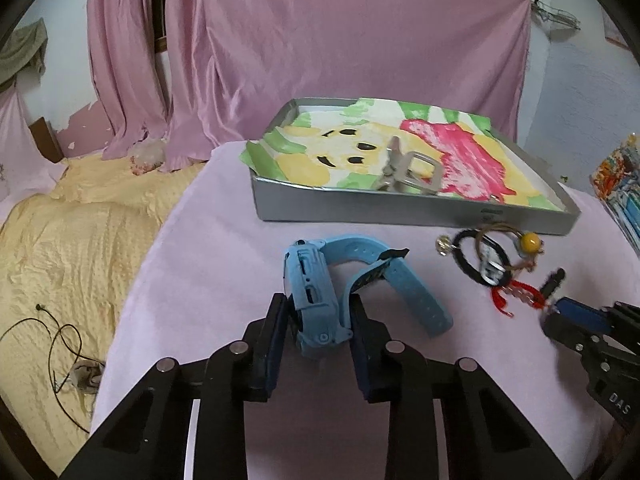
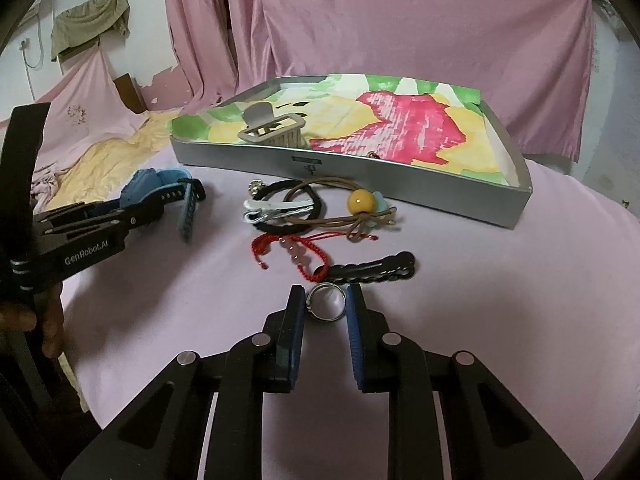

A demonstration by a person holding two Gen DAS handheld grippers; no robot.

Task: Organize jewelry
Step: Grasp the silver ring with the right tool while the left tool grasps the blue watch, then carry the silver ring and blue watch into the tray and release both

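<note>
A blue watch stands on edge on the pink table cover, and my left gripper is shut on its case. The strap curls off to the right. My right gripper is shut on a silver ring low over the cloth. Beyond the ring lie a black braided clip, a red cord bracelet, a black hair tie, a white clip and a brown elastic with a yellow bead. A silver tray lined with painted paper holds a grey claw clip.
Left of the table lies a yellow bedspread with a black cable on it. Pink curtains hang behind the tray. A colourful stack sits at the far right edge. A hand holds the left gripper's handle.
</note>
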